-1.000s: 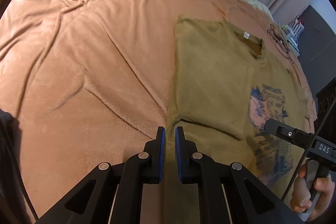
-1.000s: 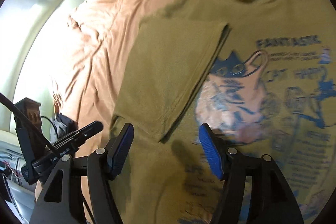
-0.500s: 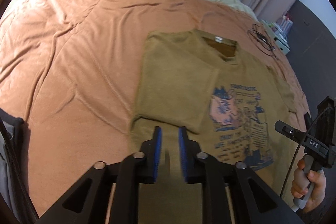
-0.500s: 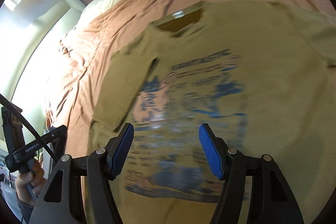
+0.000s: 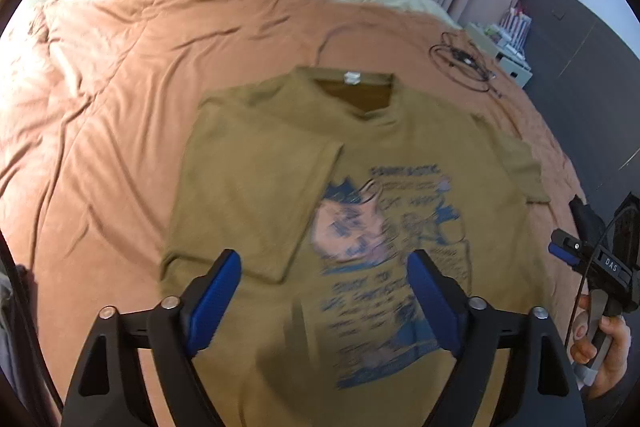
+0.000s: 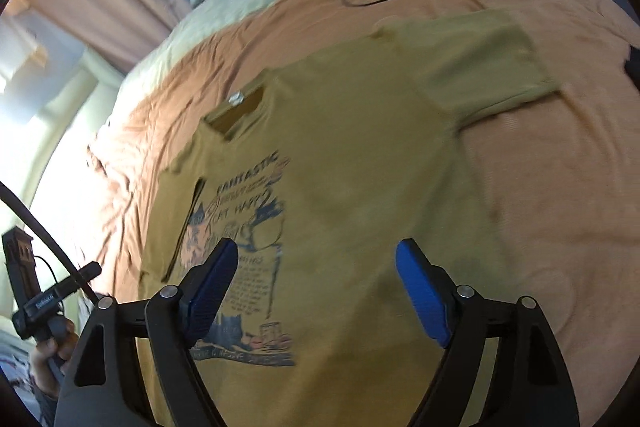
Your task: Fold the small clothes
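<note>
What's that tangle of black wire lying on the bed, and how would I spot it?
Start at the orange blanket covering the bed. Beyond the olive T-shirt, near the bed's far right side, lies a coiled black cable. It is the only thin, dark, looping thing on the blanket.

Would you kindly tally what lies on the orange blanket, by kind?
T-shirt: 1
Coil of black cable: 1
Total: 2, both on the orange blanket.
</note>
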The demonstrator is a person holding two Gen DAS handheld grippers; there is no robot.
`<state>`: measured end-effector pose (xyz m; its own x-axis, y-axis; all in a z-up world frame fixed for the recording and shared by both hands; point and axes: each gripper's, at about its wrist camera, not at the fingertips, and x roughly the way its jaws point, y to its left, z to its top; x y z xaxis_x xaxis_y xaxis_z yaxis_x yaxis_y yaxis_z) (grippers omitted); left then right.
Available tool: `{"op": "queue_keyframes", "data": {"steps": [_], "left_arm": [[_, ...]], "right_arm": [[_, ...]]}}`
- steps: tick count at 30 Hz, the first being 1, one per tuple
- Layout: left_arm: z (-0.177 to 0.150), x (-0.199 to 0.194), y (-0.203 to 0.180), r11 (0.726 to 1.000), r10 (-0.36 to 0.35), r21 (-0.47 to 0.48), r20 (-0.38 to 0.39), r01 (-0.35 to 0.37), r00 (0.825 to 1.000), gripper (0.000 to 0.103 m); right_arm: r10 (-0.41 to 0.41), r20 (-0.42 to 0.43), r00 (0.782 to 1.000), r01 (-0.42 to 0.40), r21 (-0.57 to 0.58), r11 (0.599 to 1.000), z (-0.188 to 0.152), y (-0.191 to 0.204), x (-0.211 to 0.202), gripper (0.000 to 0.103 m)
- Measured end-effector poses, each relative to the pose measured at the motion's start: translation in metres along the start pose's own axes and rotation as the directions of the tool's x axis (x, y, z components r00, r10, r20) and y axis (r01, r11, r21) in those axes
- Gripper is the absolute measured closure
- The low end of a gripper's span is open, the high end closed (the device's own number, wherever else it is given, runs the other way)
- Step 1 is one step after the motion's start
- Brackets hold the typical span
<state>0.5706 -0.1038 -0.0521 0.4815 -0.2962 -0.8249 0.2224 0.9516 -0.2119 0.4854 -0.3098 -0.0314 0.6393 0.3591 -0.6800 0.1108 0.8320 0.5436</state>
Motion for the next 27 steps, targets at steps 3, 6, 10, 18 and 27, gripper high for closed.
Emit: {"op": "queue_keyframes", "data": {"steps": [3, 6, 10, 18, 27], "left_arm": [[0.007, 0.008, -0.023, 0.999, -0.027, 0.017, -0.004, 0.027, 1.000, 0.010], [0.015, 0.018, -0.046, 0.999, -0.044, 0.027, -0.007, 0.045, 0.999, 0.001], [0.025, 0.031, -0.071, 0.998, -0.054, 0.027, 0.001, 0.054, 0.999, 0.001], [0.042, 0.053, -0.128, 0.995, -0.086, 0.053, 0.047, 0.084, 0.995, 0.002], [0.062, 0.107, -0.198, 0.984, -0.114, 0.137, -0.020, 0.116, 0.993, 0.033]], "right_arm": [[-0.026, 0.016, 1.000, 0.026, 0.025, 0.999, 0.006, -0.019, -0.012, 0.009], [-0.032, 0.027, 0.999, 0.031, 0.031, 0.999, 0.012, -0.032, -0.022, 0.004], [-0.050, 0.040, 0.998, 0.048, 0.042, 0.998, 0.021, -0.046, -0.028, 0.000], [-0.042, 0.060, 0.997, 0.036, 0.091, 0.995, 0.044, -0.086, -0.041, 0.000], [-0.038, 0.082, 0.996, 0.027, 0.125, 0.992, 0.075, -0.132, -0.028, 0.028]]}}
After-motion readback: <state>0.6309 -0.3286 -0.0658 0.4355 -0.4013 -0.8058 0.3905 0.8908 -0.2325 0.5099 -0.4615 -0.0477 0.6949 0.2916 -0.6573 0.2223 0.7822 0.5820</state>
